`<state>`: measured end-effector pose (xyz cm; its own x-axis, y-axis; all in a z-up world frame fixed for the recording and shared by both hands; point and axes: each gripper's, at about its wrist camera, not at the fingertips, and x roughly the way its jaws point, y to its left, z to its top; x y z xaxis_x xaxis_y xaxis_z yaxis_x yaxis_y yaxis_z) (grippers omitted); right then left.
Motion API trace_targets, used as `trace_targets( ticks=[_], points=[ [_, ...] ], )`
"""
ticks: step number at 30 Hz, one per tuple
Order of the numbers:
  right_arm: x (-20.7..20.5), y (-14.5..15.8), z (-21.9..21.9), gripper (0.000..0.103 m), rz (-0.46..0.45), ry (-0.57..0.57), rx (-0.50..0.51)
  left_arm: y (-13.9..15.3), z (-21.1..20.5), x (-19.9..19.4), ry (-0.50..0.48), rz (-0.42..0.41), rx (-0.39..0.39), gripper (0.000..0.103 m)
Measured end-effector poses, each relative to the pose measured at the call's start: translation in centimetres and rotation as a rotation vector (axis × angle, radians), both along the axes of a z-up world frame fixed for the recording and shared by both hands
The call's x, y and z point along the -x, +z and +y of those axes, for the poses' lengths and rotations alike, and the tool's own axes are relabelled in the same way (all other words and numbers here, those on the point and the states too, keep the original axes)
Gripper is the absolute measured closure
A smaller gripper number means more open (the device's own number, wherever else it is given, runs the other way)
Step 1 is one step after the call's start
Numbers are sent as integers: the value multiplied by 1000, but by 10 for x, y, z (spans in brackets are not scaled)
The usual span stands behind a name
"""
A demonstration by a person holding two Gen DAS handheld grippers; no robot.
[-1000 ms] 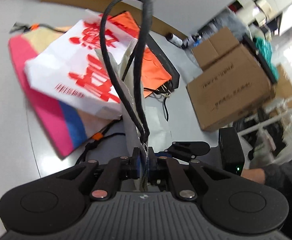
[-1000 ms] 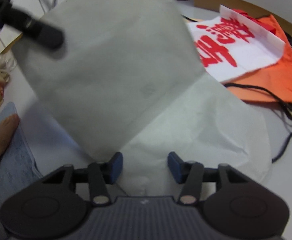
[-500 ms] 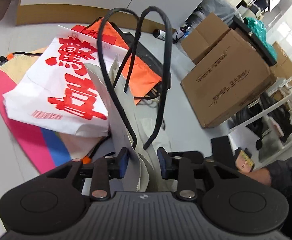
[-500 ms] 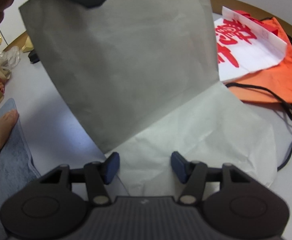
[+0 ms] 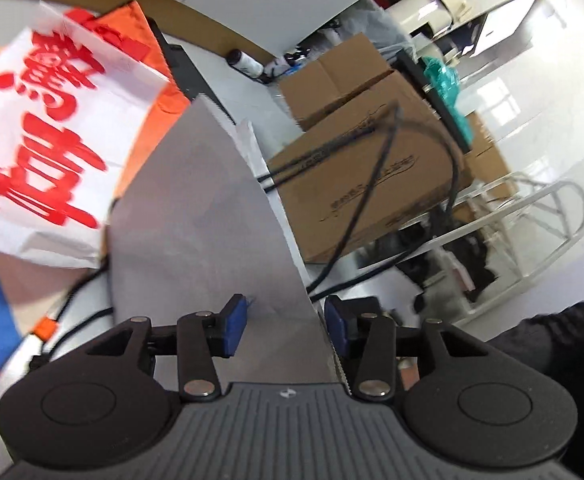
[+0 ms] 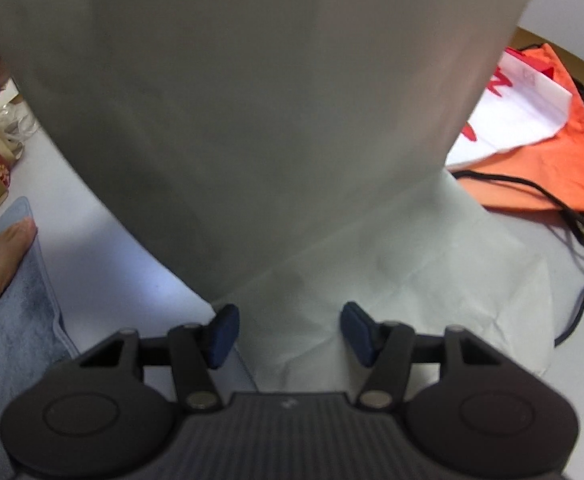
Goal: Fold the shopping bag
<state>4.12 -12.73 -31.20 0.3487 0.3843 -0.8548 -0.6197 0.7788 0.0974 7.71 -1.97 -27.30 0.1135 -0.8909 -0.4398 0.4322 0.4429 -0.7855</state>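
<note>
Shopping bag lies left of drawstring bag.

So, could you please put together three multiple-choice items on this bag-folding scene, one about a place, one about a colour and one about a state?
1. Where do the cardboard boxes sit in the left wrist view?
A. Right of the grey bag
B. Under the orange bag
C. Between the left tool's pads

2. What colour is the print on the white bag?
A. Green
B. Red
C. Black

3. How do the left tool's pads stand?
A. Pressed shut on a black cord
B. Apart, grey bag panel between them
C. Clamped on a box

Answers: 1 A, the boxes lie past the panel's right edge. 2 B, large red characters. 3 B, the jaws are opening, blue pads clear of the sheet.
</note>
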Motion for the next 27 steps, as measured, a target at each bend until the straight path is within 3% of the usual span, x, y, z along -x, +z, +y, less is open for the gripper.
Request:
trace_targets(
  ticks=[8, 12, 17, 21, 25, 27],
  points=[
    [4, -2, -3, 41, -30, 21, -1, -40, 0, -15, 21, 197, 152, 54],
    [2, -2, -4, 41, -31, 16, -7, -47, 0, -19, 38, 218, 178, 44],
    [1, -3, -6, 41, -30, 9, -13, -65, -1, -22, 80, 297, 213, 44],
    [-1, -3, -7, 41, -29, 3, -18, -83, 3, -27, 154, 337, 183, 44],
    [-2, -3, -8, 41, -32, 2, -19, -84, 5, -35, 196, 278, 36, 46],
    [-3, -3, -9, 41, -30, -2, -23, -84, 5, -38, 207, 273, 10, 46]
  ],
)
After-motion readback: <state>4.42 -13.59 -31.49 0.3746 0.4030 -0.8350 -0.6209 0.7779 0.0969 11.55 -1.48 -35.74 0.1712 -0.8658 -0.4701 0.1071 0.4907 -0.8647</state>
